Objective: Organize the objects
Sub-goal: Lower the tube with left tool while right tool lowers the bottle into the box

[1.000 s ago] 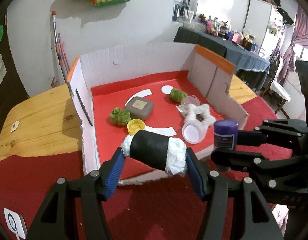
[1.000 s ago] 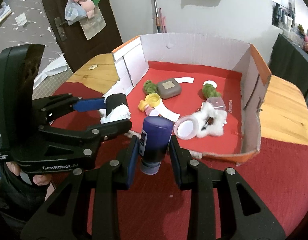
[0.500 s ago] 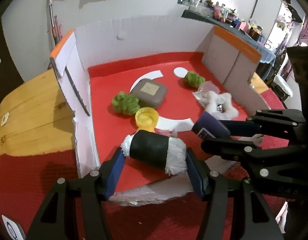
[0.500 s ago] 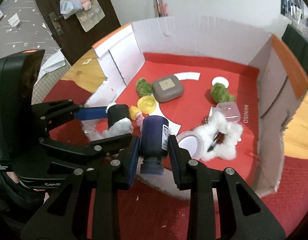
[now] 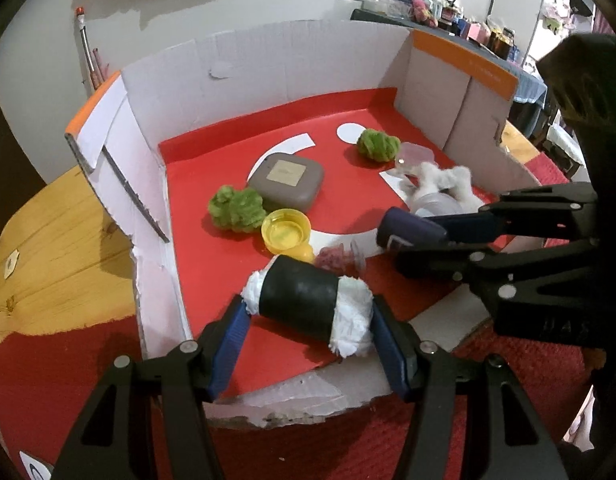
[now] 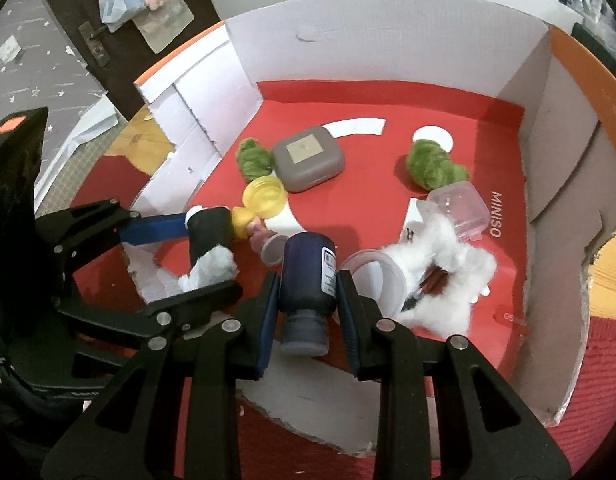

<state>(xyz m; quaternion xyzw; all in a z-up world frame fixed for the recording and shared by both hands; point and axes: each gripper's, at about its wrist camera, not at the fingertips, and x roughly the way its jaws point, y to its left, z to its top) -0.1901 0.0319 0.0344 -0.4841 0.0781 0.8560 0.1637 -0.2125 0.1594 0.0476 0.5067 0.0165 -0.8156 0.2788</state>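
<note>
Left gripper (image 5: 308,344) clamps a black roll (image 5: 308,304) with white stuffing at both ends, blue pads pressed on the stuffed ends, roll lying crosswise over the near-left part of the box (image 5: 292,60) floor. Right gripper (image 6: 308,304) is closed on a dark bottle (image 6: 306,276), cap end toward the camera, base pointing into the box, over the near edge just right of the roll. Both held items sit above the red liner; contact with the floor I can't tell. Box is open-topped cardboard with white walls, orange rims, torn near edge. Inside: grey case (image 6: 308,158) in the middle-left, a green tuft (image 6: 252,158) touching its left side, second green tuft (image 6: 434,164) further right next to a white paper disc (image 6: 434,136). Yellow cap (image 6: 264,196) just near the case. Clear small tub (image 6: 460,206) right of centre, white fluff (image 6: 440,268) near it, a round clear lid (image 6: 372,276) touching the fluff on its left, just beside the bottle. Small pink piece (image 6: 262,236) between roll and bottle. Box rests on a wooden table (image 5: 48,248) with red cloth (image 5: 60,364) under the near side.
</note>
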